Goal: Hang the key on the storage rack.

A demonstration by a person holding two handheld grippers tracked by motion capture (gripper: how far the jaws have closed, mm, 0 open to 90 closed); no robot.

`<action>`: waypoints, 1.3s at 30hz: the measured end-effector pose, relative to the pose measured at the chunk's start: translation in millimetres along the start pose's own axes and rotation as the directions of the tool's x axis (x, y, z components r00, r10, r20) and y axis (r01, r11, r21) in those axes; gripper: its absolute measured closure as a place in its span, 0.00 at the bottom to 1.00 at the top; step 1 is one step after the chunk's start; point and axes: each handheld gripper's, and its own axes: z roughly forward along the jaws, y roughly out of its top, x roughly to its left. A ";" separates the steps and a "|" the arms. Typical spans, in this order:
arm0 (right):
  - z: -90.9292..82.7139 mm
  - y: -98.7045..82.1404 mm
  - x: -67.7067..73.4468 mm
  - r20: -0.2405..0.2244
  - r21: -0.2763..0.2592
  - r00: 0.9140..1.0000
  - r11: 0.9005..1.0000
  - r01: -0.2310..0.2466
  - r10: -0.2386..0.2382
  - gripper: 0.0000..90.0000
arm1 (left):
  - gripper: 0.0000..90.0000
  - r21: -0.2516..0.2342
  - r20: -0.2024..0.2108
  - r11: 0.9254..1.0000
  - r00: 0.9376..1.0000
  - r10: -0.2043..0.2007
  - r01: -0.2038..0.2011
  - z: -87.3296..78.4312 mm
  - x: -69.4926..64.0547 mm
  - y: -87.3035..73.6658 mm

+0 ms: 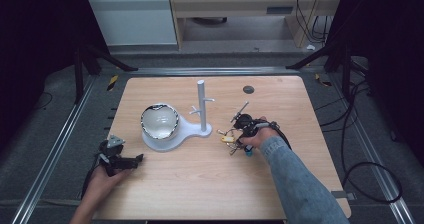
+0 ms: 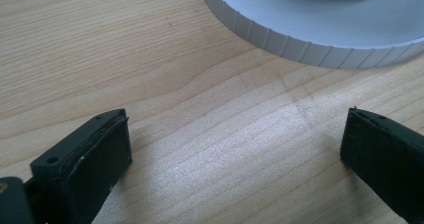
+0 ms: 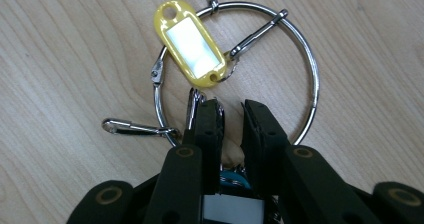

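Observation:
A metal key ring (image 3: 315, 79) lies on the wooden table with a yellow tag (image 3: 192, 46) and several small clasps on it. My right gripper (image 3: 232, 109) comes down over the ring's near arc. Its jaws are closed to a narrow gap around that arc, and a blue tag (image 3: 232, 178) shows between them. From the high view the right gripper (image 1: 234, 140) sits on the key ring (image 1: 226, 133), just right of the white stand (image 1: 201, 104). My left gripper (image 1: 140, 157) rests low at the table's front left, open, with bare wood between its jaws (image 2: 235, 144).
The white stand's round ribbed base (image 2: 310, 34) carries a shiny bowl-like object (image 1: 159, 121), and short pegs stick out of its upright post. A small dark disc (image 1: 248, 89) lies near the far edge. Cables trail on the floor at the right.

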 end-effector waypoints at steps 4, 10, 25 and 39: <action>-0.8 0.2 2.6 -0.005 0.003 1.000 1.000 0.010 -0.010 0.84 | 0.00 0.000 0.000 1.000 1.000 0.000 0.000 0.0 0.0 0.0; -0.5 0.2 6.1 -0.020 0.013 1.000 1.000 0.021 -0.021 0.83 | 0.00 0.000 0.000 1.000 1.000 0.000 0.000 0.0 0.0 0.0; 3.1 1.9 4.5 -0.023 0.032 0.999 0.999 0.035 -0.034 0.98 | 0.00 0.000 0.000 1.000 1.000 0.000 0.000 0.0 0.0 0.0; -20.5 6.9 -3.0 -0.015 0.029 0.999 0.999 0.030 -0.029 0.98 | 0.00 0.000 0.000 1.000 1.000 0.000 0.000 0.0 0.0 0.0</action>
